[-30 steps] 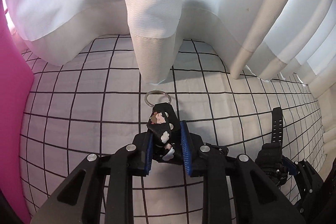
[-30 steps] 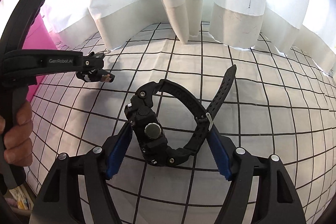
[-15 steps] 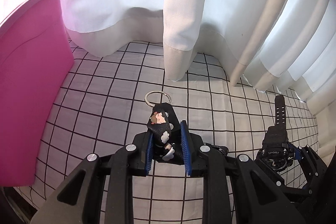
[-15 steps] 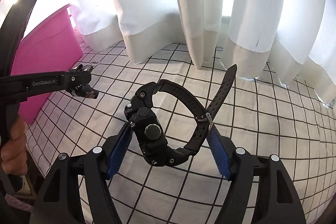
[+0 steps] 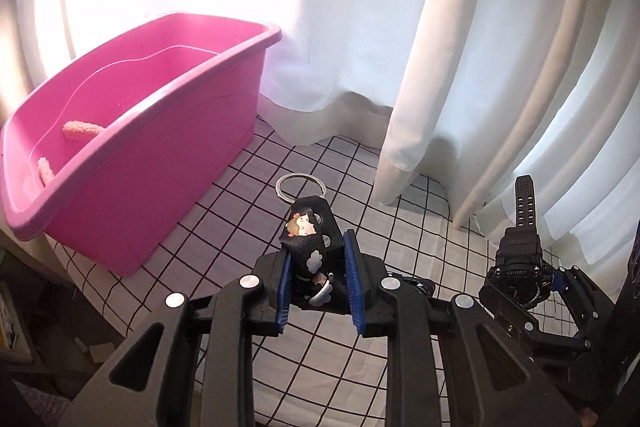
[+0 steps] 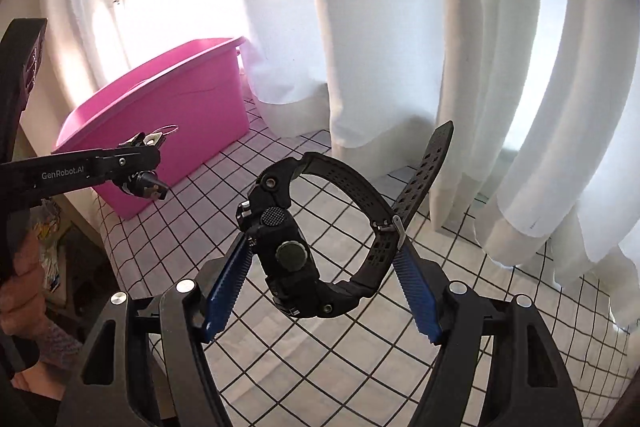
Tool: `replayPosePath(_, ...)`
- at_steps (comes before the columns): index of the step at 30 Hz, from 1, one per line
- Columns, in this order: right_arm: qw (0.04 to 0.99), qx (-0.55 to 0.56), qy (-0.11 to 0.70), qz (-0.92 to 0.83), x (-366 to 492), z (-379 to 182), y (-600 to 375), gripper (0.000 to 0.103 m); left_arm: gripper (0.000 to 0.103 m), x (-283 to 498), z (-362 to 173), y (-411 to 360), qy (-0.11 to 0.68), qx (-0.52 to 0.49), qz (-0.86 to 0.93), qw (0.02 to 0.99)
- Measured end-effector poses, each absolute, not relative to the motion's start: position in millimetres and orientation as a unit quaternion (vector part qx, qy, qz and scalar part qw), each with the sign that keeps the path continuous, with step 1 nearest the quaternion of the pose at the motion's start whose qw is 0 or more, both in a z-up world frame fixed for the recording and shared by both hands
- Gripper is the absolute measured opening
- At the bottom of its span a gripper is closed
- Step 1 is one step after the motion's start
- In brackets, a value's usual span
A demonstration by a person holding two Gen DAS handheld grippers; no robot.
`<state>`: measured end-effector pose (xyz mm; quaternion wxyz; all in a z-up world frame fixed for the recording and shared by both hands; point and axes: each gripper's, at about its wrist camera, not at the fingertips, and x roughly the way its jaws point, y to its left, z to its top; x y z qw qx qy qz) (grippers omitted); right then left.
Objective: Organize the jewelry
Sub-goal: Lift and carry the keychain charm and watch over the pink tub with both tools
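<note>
Now my left gripper (image 5: 316, 283) clamps the light, floppy keychain (image 5: 308, 247); my right gripper (image 6: 324, 283) grips the rigid watch (image 6: 292, 247); bin (image 5: 168, 147) at ten o'clock.

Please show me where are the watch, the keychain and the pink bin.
watch (image 6: 294, 255): right wrist view, on its case.
keychain (image 5: 306, 239): left wrist view, on its black strap.
pink bin (image 5: 160, 163): left wrist view, on its outer wall.

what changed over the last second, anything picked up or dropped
Nothing was taken hold of or let go. Both grippers rose off the checked cloth and swung left, bringing the pink bin into full view. The left gripper stays shut on the keychain; the right gripper stays shut on the black watch.
</note>
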<state>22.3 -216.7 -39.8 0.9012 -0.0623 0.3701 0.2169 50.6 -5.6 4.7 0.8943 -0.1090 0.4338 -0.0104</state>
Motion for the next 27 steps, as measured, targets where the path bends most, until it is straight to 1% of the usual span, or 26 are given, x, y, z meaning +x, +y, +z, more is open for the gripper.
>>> replayPosePath(8, 0.892, -0.083, 0.321, 0.308, 43.0, 5.2, -158.9, 0.069, 0.023, 23.4, 51.8, 51.1, 0.387, -0.120, 0.081, 0.911)
replayPosePath(14, 0.886, -0.088, 0.294, 0.348, 68.8, 39.2, -94.1, 0.069, 0.023, 27.8, 75.1, 106.4, 0.366, -0.116, 0.120, 0.916)
replayPosePath(18, 0.876, -0.093, 0.293, 0.371, 94.2, 52.2, -44.3, 0.065, 0.023, 42.7, 79.1, 144.9, 0.363, -0.118, 0.131, 0.915)
replayPosePath(23, 0.866, -0.093, 0.302, 0.387, 130.9, 60.4, 17.4, 0.065, 0.023, 67.4, 74.7, 189.7, 0.369, -0.132, 0.139, 0.909)
replayPosePath(27, 0.852, -0.090, 0.323, 0.402, 157.2, 54.4, 55.3, 0.065, 0.023, 89.6, 61.3, 215.5, 0.385, -0.141, 0.145, 0.901)
